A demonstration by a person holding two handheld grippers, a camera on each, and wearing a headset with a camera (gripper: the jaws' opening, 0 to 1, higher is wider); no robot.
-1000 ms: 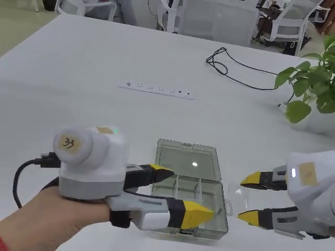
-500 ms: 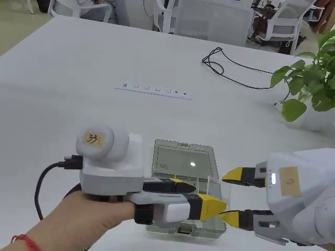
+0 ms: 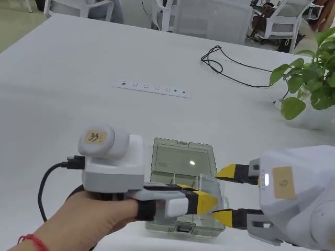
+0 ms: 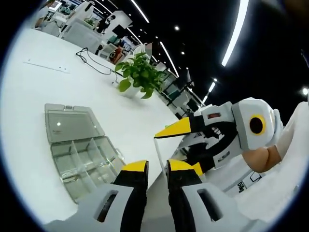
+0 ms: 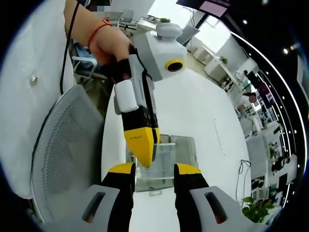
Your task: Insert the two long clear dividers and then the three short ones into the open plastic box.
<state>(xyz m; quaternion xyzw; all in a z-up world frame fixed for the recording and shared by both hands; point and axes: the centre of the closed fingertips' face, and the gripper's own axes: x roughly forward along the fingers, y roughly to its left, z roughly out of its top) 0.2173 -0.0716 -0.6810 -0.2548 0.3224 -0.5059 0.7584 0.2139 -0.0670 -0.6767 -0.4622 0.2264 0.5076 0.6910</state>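
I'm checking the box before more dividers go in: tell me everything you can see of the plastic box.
The plastic box is a shallow rectangular case of clear, grey-tinted plastic, resting on the white table. Its hinged lid is open, laid back flat. Dividers already split the base into compartments; a small latch sits on the front edge. The left gripper, holding a clear divider, hangs over the base; contact cannot be told.

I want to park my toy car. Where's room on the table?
Bare white table left of the white power strip, and between it and the clear plastic box. Crowded at the box: the left gripper, shut on a clear divider, meets the open right gripper.
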